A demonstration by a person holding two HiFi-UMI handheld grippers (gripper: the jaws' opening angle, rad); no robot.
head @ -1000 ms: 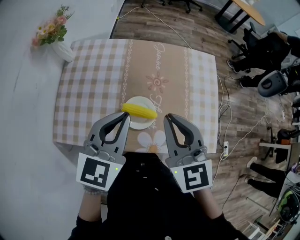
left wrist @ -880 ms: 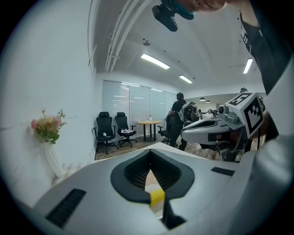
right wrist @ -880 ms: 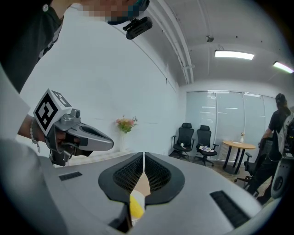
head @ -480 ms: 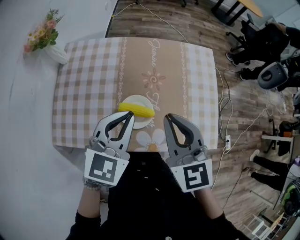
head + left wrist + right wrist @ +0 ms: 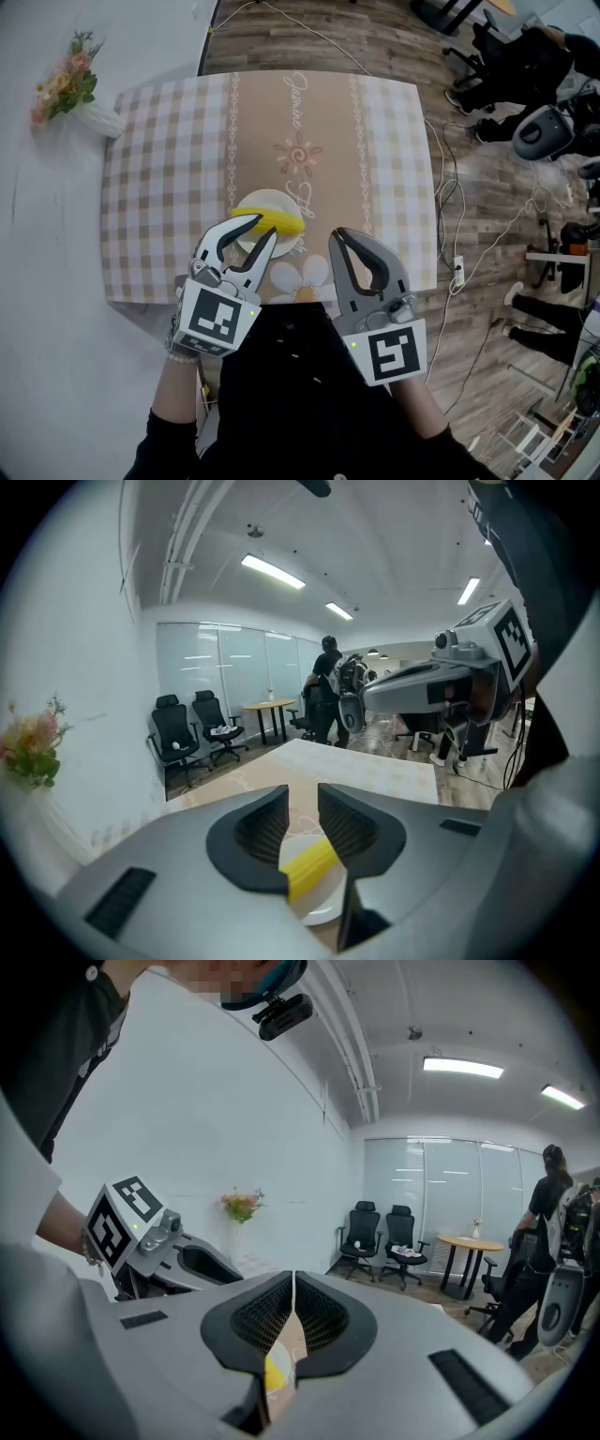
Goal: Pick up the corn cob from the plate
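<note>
A yellow corn cob [image 5: 277, 221] lies across a small white plate [image 5: 265, 200] near the front edge of the table. My left gripper [image 5: 263, 228] hangs just over the cob's near left end. Its jaws have just been opening and stand a little apart, with nothing between the pads. In the left gripper view the corn cob [image 5: 309, 869] and plate [image 5: 325, 908] show just below and beyond the left gripper [image 5: 303, 805]. My right gripper [image 5: 336, 232] is shut and holds nothing, to the right of the plate near the table's edge. The right gripper [image 5: 294, 1290] shows a sliver of the cob [image 5: 277, 1372] under its jaws.
A checked tablecloth [image 5: 159, 169] with a beige flowered centre covers the table. A white vase of flowers [image 5: 73, 96] stands at the far left corner. Cables [image 5: 455, 220] run over the wooden floor on the right, with office chairs and people beyond.
My left gripper has moved forward and down over the plate and has rolled a little, and its jaws have parted. The right gripper has hardly shifted.
</note>
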